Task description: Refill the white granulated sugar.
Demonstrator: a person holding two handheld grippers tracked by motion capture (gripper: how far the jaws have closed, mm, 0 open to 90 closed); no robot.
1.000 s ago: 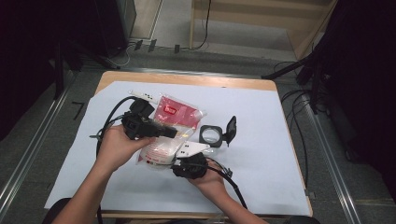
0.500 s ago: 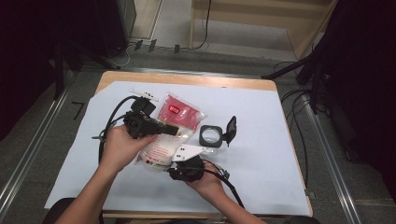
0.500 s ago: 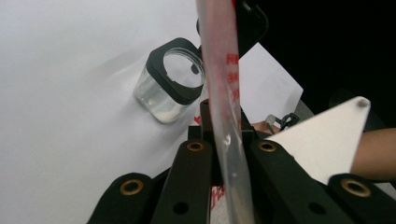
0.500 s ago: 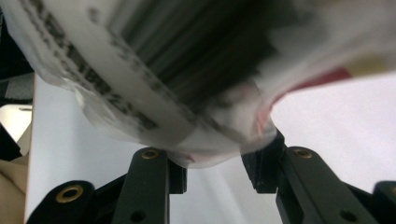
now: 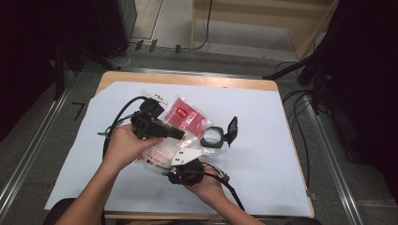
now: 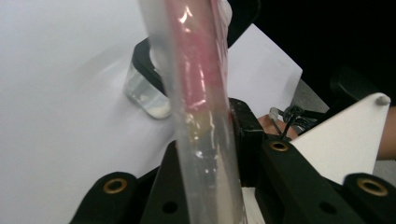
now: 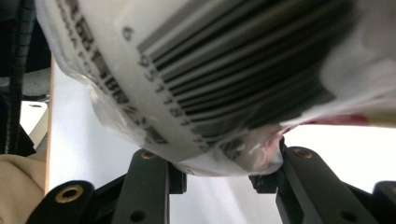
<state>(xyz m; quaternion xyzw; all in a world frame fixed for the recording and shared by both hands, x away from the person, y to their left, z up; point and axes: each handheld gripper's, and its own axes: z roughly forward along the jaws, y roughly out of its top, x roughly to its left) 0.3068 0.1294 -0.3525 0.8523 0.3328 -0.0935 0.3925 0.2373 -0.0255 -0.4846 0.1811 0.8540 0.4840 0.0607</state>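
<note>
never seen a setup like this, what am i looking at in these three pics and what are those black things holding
A person sits at a table covered in white paper, a handheld two-jaw clamp tool in each hand. The high view looks down from above: left gripper, right gripper. The other two pictures come from cameras riding on each tool, looking along its black jaws. Both are clamped on one clear plastic packet, red at one end, with a barcode label at the other. Beside it lies a small clear jar with a black flip lid.

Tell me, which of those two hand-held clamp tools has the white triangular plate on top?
The right gripper, nearer the table's front edge. A white plate sits on it; the left gripper, gripping the same plastic packet, is all black.
</note>
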